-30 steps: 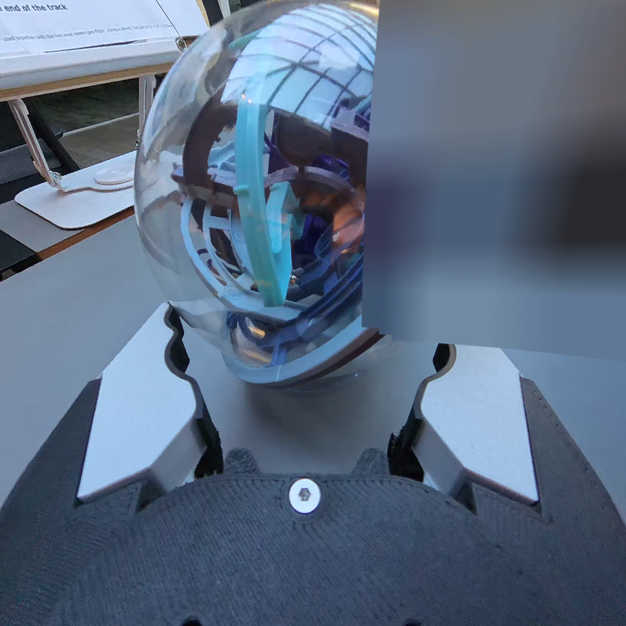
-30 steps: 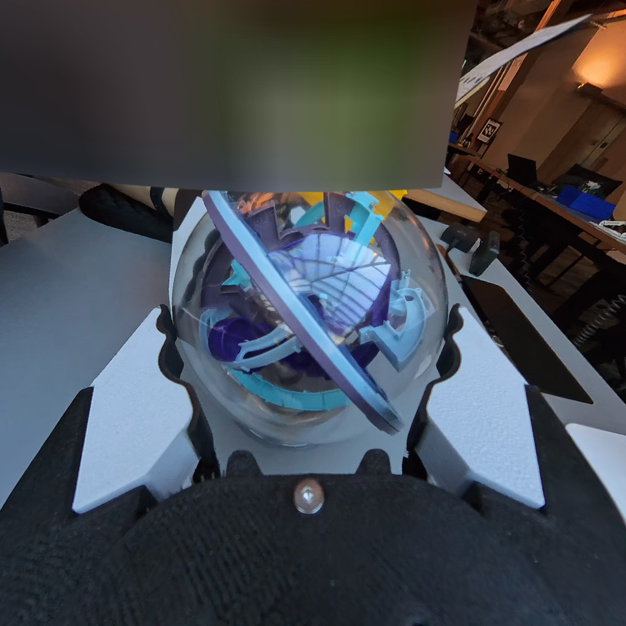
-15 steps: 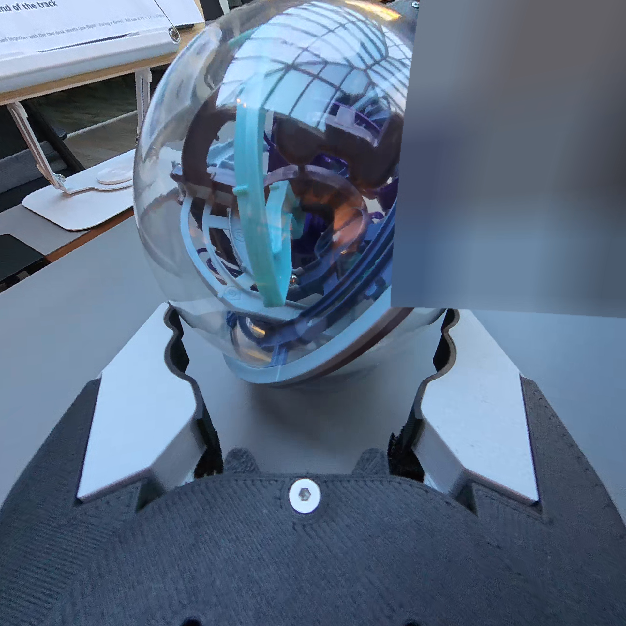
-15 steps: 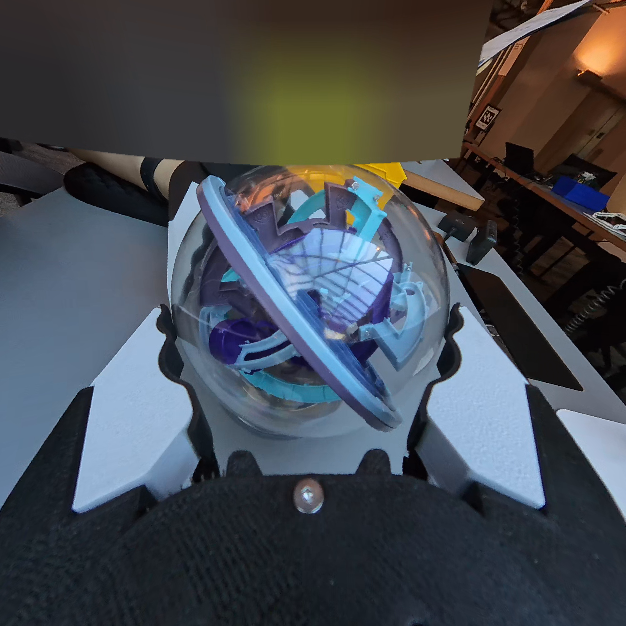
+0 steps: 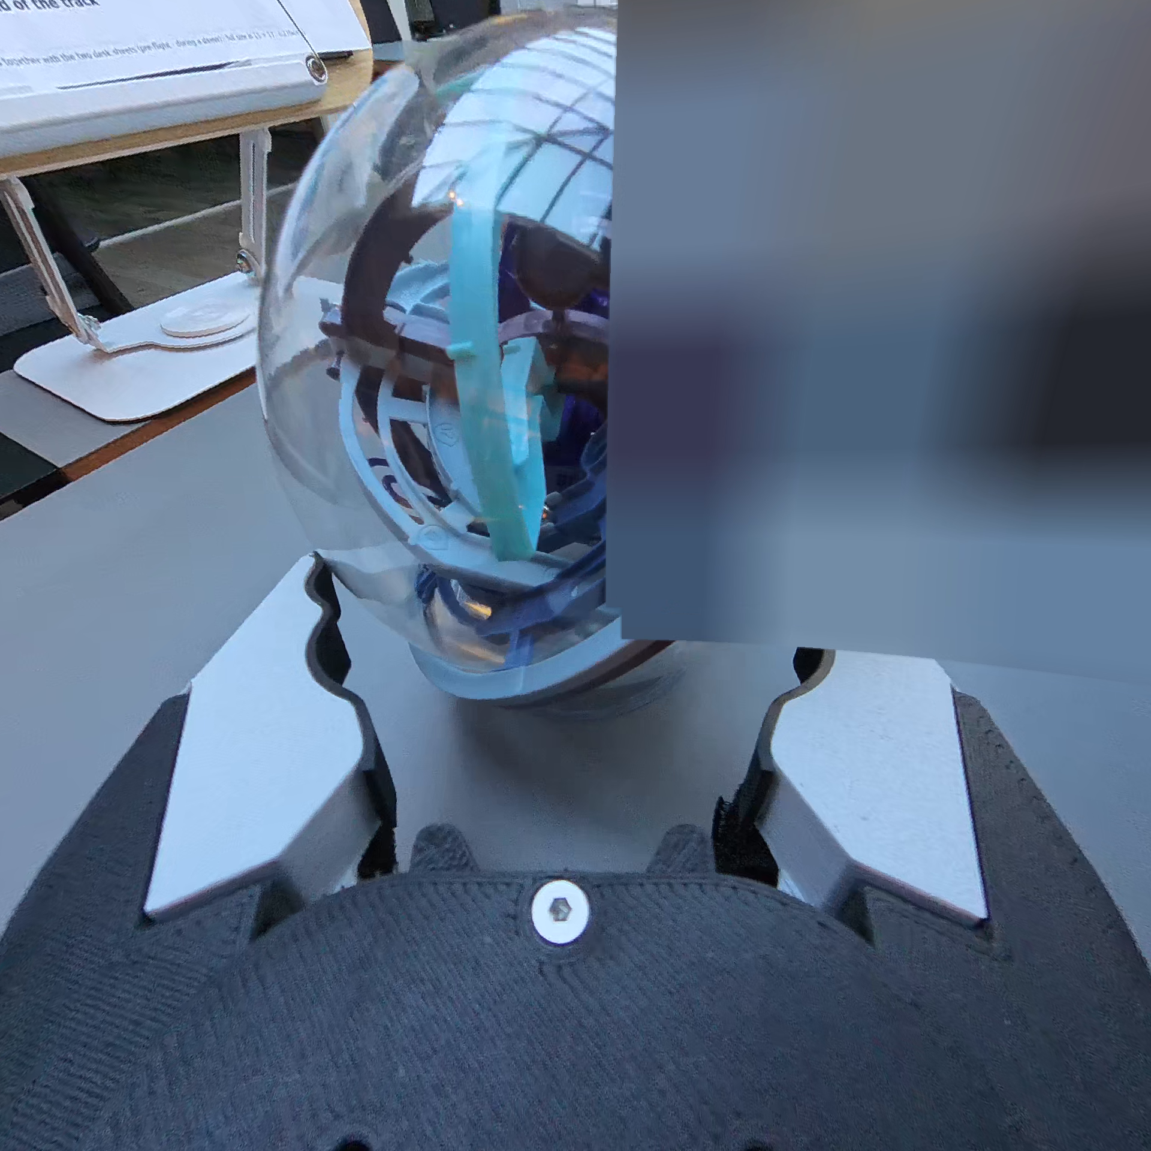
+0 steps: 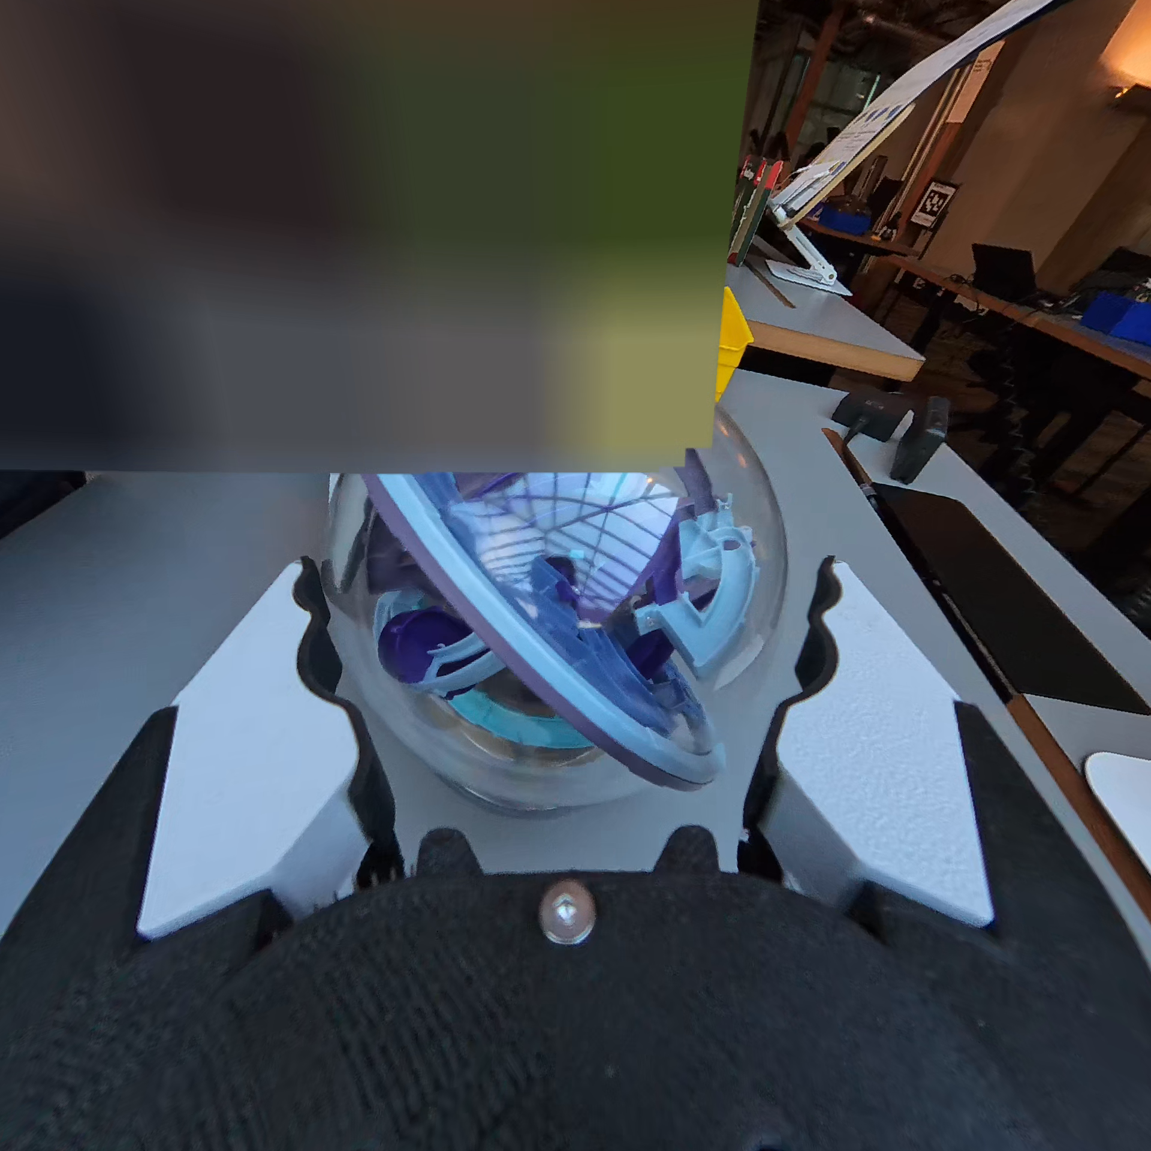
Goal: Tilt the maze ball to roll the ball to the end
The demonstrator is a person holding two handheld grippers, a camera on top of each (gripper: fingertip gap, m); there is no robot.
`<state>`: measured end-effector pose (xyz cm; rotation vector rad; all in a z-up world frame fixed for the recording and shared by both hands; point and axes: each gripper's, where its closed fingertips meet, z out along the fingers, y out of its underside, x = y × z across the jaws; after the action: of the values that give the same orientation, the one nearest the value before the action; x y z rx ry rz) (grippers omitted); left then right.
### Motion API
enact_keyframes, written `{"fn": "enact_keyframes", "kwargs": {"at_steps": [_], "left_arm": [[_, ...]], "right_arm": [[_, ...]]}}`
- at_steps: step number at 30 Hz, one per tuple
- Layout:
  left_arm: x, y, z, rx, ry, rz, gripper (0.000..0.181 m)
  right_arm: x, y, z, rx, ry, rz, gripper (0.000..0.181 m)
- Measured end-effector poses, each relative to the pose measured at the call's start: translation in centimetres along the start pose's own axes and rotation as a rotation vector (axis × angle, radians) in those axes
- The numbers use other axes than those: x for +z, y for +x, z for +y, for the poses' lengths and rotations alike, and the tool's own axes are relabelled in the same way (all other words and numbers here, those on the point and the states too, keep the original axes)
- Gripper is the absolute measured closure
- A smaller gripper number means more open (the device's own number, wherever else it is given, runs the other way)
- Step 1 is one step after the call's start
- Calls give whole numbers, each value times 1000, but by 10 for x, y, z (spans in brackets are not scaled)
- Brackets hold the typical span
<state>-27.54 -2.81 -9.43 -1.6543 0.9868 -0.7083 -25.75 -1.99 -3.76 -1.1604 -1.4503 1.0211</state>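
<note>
The maze ball (image 5: pixel 436 374) is a clear sphere with teal, light blue and purple tracks inside, and it rests on the grey table (image 5: pixel 124 592). A small shiny bead (image 5: pixel 547 513) sits beside the teal track. My left gripper (image 5: pixel 563 610) is open, with its fingertips at the sphere's lower near side and the left fingertip (image 5: pixel 317 567) against its edge. In the right wrist view the maze ball (image 6: pixel 560 654) sits between the fingertips of my open right gripper (image 6: pixel 567 563), with small gaps on both sides. A blurred patch hides part of the sphere in each view.
A white stand (image 5: pixel 143 361) with a sheet board is behind on the left. In the right wrist view there is a black pad (image 6: pixel 996 592), small black devices (image 6: pixel 884 411), a yellow bin (image 6: pixel 735 342) and the table's right edge (image 6: pixel 1059 778).
The sphere has rolled, and its ring has tipped lower toward the right gripper. In the right wrist view it sits a little farther out between the fingertips. The finger openings have not changed.
</note>
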Motion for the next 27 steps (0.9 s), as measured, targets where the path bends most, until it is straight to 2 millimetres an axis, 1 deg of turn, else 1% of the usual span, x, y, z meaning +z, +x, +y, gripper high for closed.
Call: {"fn": "enact_keyframes", "kwargs": {"at_steps": [3, 7, 12, 18, 23, 25, 27], "left_arm": [[-3, 1, -4, -37, 30, 20, 36], [-3, 1, -5, -68, 39, 43, 37], [6, 1, 5, -34, -42, 6, 25], [9, 0, 7, -25, -59, -3, 23], [9, 3, 9, -10, -74, 3, 24], [9, 6, 11, -6, -85, 12, 24], [8, 9, 7, -6, -69, 19, 24]], "right_arm": [[4, -3, 6, 67, -32, -38, 32], [7, -3, 9, 82, -38, -37, 29], [12, -6, 15, 17, -70, -12, 26], [15, -6, 20, -39, -119, 14, 23], [15, -9, 17, -72, -129, 24, 23], [14, -13, 11, -104, -119, 22, 23], [14, -16, 4, -119, -112, 22, 23]]}}
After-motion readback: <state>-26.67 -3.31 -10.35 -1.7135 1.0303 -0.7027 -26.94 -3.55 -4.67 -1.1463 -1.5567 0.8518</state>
